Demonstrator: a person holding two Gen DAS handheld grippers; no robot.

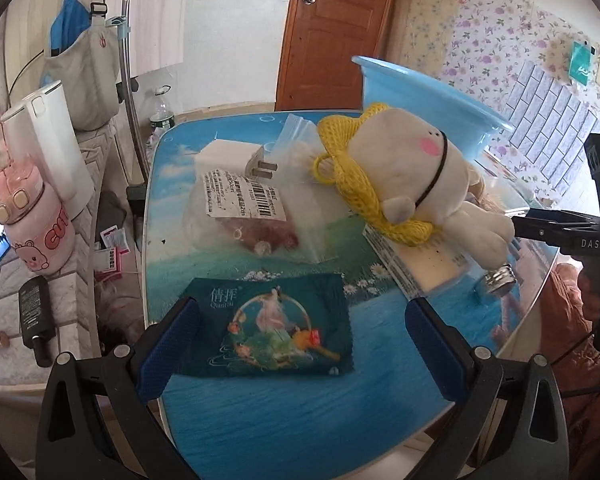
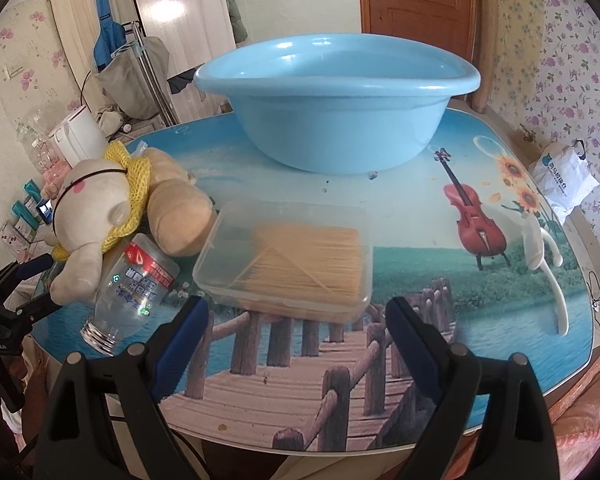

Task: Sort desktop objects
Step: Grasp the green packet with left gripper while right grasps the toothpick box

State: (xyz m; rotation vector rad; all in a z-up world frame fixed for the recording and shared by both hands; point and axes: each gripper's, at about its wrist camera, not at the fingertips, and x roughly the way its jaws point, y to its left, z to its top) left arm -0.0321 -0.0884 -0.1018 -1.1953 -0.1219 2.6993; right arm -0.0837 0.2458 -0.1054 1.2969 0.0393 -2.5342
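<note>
My left gripper (image 1: 302, 316) is open, its blue pads on either side of a green printed sachet (image 1: 278, 330) lying flat on the table. Beyond it lie a clear bag with a barcode label (image 1: 240, 216) and a white plug (image 1: 236, 160). A cream plush toy with a yellow knit scarf (image 1: 416, 176) lies at right. My right gripper (image 2: 296, 320) is open, just short of a clear plastic box of toothpicks (image 2: 292, 260). A light blue basin (image 2: 332, 100) stands behind the box. The plush (image 2: 96, 208) and a clear jar (image 2: 132, 292) lie at left.
The picture-printed table (image 2: 420, 280) carries a white spoon-like piece (image 2: 548, 264) at right. Off the table's left edge stand a pink bottle (image 1: 36, 228), a white kettle (image 1: 48, 140) and a black tube (image 1: 36, 316). A wooden door (image 1: 340, 28) is behind.
</note>
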